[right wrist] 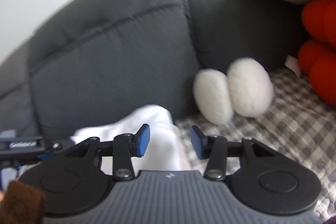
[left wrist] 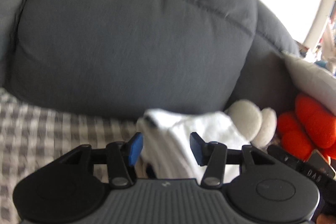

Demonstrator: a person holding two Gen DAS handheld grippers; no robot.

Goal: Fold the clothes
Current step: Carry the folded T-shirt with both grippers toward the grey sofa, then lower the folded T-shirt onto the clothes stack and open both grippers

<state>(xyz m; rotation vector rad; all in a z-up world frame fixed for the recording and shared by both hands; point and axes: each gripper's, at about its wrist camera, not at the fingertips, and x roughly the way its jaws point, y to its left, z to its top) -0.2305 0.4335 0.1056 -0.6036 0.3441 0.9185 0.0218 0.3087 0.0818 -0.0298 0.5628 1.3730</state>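
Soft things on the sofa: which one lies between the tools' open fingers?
The white garment, on the checked cover. The white plush and orange plush sit further right, clear of both tools.

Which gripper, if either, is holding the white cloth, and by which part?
Neither. The left gripper and right gripper both have their jaws apart. The white cloth garment lies between the open jaws on the grey checked cover, ungripped.

On the dark body of my right gripper point(left wrist: 310, 169), seen at the edge of the left wrist view, I could read only the letters "DAS". A small pale mark on my left gripper point(left wrist: 166, 148) was too blurred to read.
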